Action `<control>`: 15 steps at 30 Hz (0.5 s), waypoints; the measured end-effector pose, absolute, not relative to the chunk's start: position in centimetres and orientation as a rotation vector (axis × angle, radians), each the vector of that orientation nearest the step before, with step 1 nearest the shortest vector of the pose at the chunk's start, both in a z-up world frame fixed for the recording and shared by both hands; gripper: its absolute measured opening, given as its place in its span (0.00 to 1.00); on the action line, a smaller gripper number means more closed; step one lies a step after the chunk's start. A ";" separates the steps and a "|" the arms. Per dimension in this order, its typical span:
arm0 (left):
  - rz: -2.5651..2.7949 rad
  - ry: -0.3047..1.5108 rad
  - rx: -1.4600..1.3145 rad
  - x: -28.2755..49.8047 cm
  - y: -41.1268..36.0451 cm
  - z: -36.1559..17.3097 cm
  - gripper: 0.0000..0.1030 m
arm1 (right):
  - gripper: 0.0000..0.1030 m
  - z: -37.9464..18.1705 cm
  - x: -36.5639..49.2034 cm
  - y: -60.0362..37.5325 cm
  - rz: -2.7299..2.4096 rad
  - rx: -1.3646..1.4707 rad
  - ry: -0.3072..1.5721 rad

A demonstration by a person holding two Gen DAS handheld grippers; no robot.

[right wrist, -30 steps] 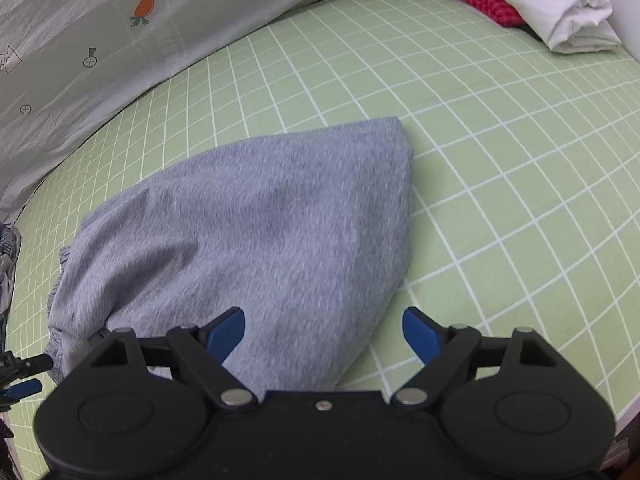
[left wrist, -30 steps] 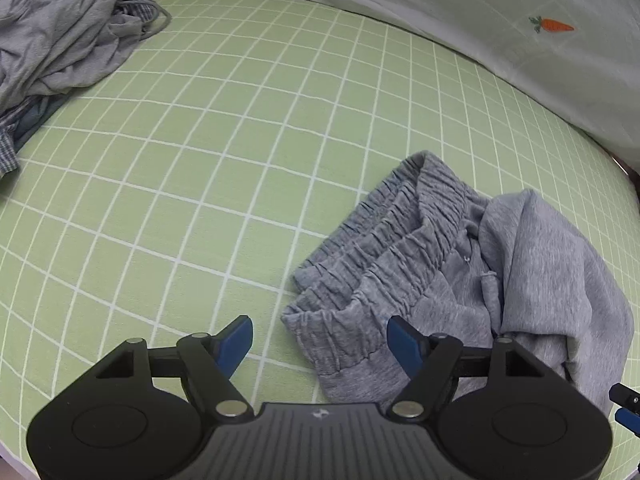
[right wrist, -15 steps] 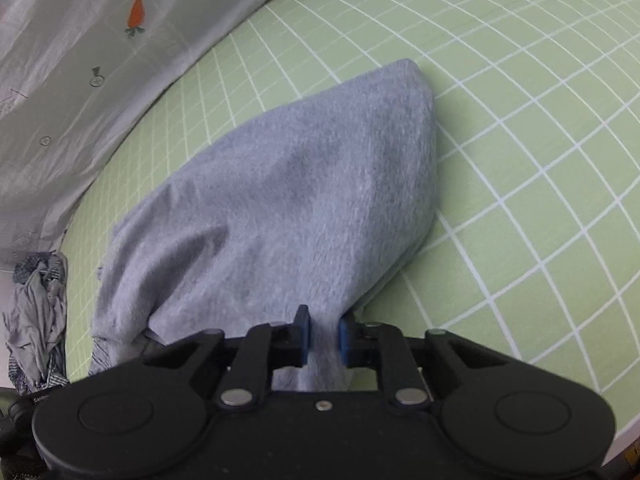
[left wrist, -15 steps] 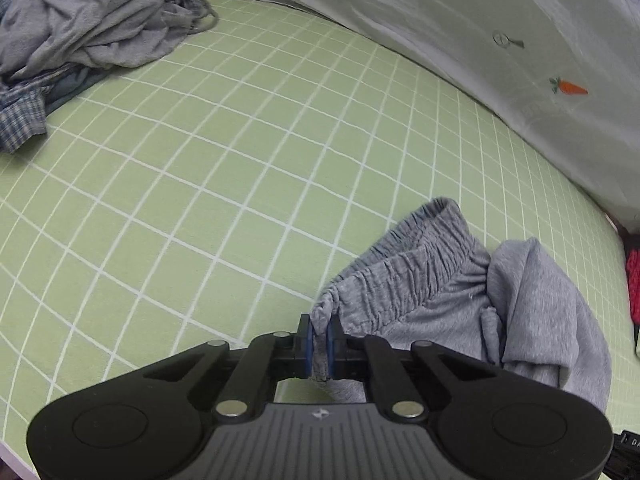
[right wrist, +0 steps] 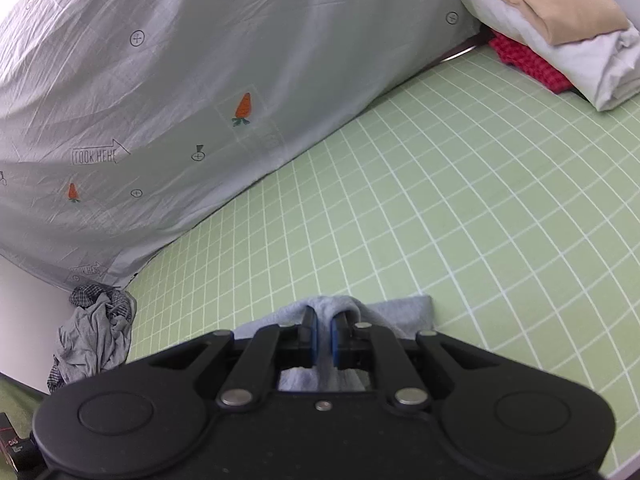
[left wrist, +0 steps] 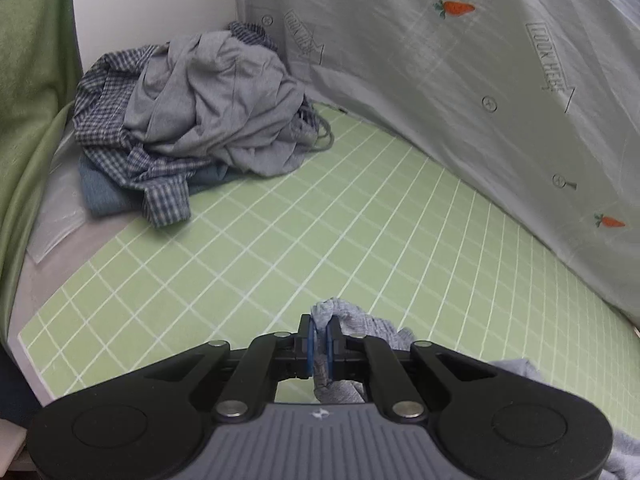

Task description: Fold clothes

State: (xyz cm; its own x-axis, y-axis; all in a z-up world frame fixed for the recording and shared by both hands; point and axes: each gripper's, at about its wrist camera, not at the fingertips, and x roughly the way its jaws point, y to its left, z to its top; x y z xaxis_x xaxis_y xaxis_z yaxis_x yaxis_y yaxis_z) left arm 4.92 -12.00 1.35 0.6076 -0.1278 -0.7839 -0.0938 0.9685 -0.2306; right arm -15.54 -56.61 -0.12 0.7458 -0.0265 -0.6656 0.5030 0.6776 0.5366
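The left gripper (left wrist: 319,344) pinches the grey shorts (left wrist: 348,322) at one edge; the right gripper (right wrist: 324,340), closing on another, shares the load, likely raising them off the green mat (left wrist: 320,232) to spread flat.

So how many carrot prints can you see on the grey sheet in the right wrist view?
2 on the grey sheet: a larger carrot print near the middle, and a smaller carrot print lower left. More may lie outside this view or in folds.

Left tongs (left wrist: 319,344) and right tongs (right wrist: 324,342) closed on grey garment (right wrist: 404,314), lifted it off mat.
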 end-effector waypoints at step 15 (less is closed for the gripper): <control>-0.024 0.877 -0.189 20.1 -22.1 0.3 0.73 | 0.76 -0.3 -0.8 -61.6 -0.511 0.636 0.647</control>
State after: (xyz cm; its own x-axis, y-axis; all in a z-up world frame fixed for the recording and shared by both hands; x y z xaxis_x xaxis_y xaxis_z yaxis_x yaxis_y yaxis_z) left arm 20.11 -22.06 0.29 0.6407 -0.0982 -0.7615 -0.0566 0.9830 -0.1744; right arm -0.77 -61.64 -0.27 0.6899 -0.2354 -0.6845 0.6112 0.6961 0.3767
